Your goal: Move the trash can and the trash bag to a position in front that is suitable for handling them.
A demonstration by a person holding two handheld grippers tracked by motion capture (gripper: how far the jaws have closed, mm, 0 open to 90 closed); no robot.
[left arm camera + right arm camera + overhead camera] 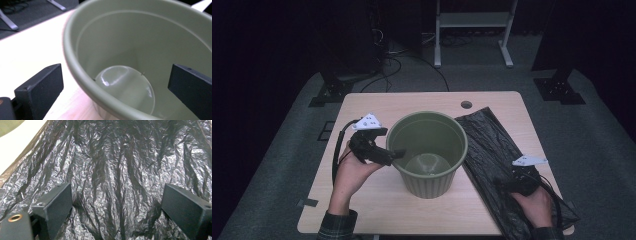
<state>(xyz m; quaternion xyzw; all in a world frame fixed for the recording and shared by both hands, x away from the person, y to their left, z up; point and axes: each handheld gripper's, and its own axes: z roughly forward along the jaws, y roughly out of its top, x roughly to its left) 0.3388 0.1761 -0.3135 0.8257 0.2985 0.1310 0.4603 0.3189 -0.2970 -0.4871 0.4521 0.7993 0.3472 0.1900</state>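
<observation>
- Olive-green round plastic bin [428, 150], ribbed outside, with a paler glossy green floor; the same muted green covers its rim between the left gripper's [398, 153] black jaws.
- Crinkled black plastic bag [494, 155], flecked with silvery-grey highlights along its creases, beneath the right gripper's [498, 182] matte black jaws.
- Pale beige wood-grain tabletop [377, 200] under both grippers, light cream at the bag's edge in the right gripper view.
- White-grey three-cornered plates dotted with dark spots on top of each black gripper.
- Dark green plaid sleeve [337, 226] behind the left gripper.
- Grey speckled carpet [272, 175] around the table.
</observation>
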